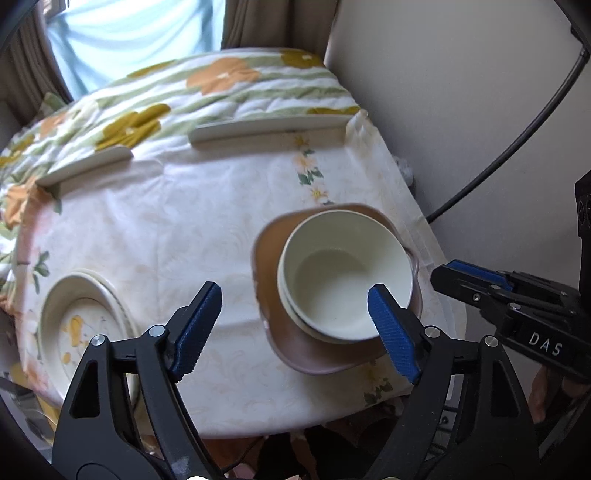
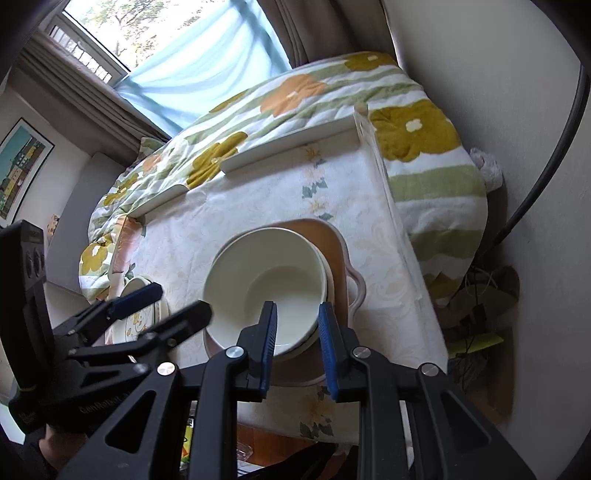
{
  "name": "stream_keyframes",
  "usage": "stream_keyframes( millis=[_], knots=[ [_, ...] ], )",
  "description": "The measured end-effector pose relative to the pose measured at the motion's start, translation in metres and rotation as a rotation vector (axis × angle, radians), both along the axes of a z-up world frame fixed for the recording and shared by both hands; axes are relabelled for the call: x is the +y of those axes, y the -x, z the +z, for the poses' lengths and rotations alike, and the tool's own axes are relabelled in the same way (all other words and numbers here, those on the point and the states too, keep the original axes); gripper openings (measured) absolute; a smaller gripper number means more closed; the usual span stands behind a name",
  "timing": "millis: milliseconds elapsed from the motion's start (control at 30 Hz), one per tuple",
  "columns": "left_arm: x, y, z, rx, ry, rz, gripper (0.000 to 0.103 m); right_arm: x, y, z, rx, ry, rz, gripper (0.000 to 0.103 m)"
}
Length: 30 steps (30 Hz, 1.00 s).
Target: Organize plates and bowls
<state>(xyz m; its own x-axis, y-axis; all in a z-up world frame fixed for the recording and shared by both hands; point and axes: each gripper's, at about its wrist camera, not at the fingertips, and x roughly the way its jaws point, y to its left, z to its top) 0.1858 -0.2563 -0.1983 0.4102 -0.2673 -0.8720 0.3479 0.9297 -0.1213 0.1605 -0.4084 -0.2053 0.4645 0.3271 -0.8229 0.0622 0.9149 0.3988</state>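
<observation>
The right hand-held gripper point(image 2: 297, 345) straddles the near rim of the cream ceramic bowl point(image 2: 266, 291), fingers parted, not clamped; the bowl sits on a pink-brown plate point(image 2: 332, 243). The left hand-held gripper point(image 1: 295, 325) hangs wide apart, empty.

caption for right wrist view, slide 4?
Right gripper open astride white bowl rim, stacked on pink plate.

Daylight from window point(image 2: 110, 33) at upper left, blown out through the curtain point(image 1: 125, 33); soft shadows, strong fisheye edge bending, dark corner vignette, slight motion blur.
</observation>
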Motion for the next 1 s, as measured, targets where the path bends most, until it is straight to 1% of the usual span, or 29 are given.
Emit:
stream_keyframes(
  millis=[33, 67, 133, 167, 233, 300, 367, 400, 500, 633, 700, 733, 767, 800, 867, 933, 967, 1000],
  knots=[
    [0.005, 0.004, 0.006, -0.013, 0.005, -0.005, 0.080, -0.001, 0.003, 0.004, -0.011, 0.009, 0.010, 0.032],
    [0.010, 0.007, 0.011, -0.019, 0.013, -0.009, 0.080, -0.002, 0.007, 0.009, -0.024, 0.017, 0.023, 0.048],
    [0.019, 0.012, 0.017, -0.021, 0.014, -0.016, 0.080, -0.003, 0.012, 0.016, -0.032, 0.043, 0.046, 0.067],
    [0.023, 0.013, 0.018, -0.014, 0.006, -0.023, 0.081, -0.003, 0.014, 0.018, -0.032, 0.065, 0.060, 0.069],
    [0.028, 0.015, 0.015, 0.005, -0.036, -0.050, 0.081, -0.002, 0.017, 0.021, -0.006, 0.130, 0.095, 0.069],
    [0.028, 0.017, 0.010, 0.001, -0.095, -0.087, 0.081, -0.001, 0.020, 0.021, 0.012, 0.204, 0.114, 0.069],
    [0.026, 0.018, 0.002, 0.010, -0.155, -0.126, 0.081, 0.000, 0.019, 0.018, 0.031, 0.244, 0.147, 0.069],
    [0.026, 0.018, -0.003, 0.018, -0.169, -0.139, 0.081, 0.001, 0.018, 0.013, 0.050, 0.257, 0.165, 0.069],
    [0.024, 0.011, -0.019, 0.066, -0.173, -0.157, 0.081, 0.000, 0.009, -0.002, 0.098, 0.270, 0.207, 0.069],
    [0.017, 0.000, -0.042, 0.130, -0.186, -0.162, 0.081, 0.001, -0.004, -0.023, 0.149, 0.269, 0.235, 0.069],
    [0.013, -0.006, -0.053, 0.167, -0.187, -0.160, 0.080, 0.004, -0.011, -0.033, 0.174, 0.280, 0.261, 0.063],
    [0.011, -0.008, -0.057, 0.182, -0.187, -0.161, 0.080, 0.008, -0.013, -0.037, 0.186, 0.290, 0.278, 0.057],
    [0.009, -0.010, -0.062, 0.195, -0.188, -0.164, 0.080, 0.011, -0.016, -0.042, 0.199, 0.300, 0.300, 0.054],
    [0.008, -0.012, -0.066, 0.207, -0.188, -0.166, 0.080, 0.013, -0.017, -0.045, 0.205, 0.309, 0.314, 0.053],
    [0.004, -0.015, -0.074, 0.230, -0.189, -0.175, 0.076, 0.018, -0.021, -0.051, 0.221, 0.313, 0.338, 0.046],
    [0.000, -0.018, -0.081, 0.249, -0.185, -0.178, 0.060, 0.022, -0.026, -0.056, 0.228, 0.301, 0.360, 0.042],
    [-0.001, -0.020, -0.084, 0.260, -0.179, -0.179, 0.058, 0.023, -0.028, -0.060, 0.229, 0.300, 0.370, 0.036],
    [-0.003, -0.022, -0.088, 0.270, -0.173, -0.177, 0.052, 0.024, -0.030, -0.064, 0.232, 0.299, 0.381, 0.034]
  ],
)
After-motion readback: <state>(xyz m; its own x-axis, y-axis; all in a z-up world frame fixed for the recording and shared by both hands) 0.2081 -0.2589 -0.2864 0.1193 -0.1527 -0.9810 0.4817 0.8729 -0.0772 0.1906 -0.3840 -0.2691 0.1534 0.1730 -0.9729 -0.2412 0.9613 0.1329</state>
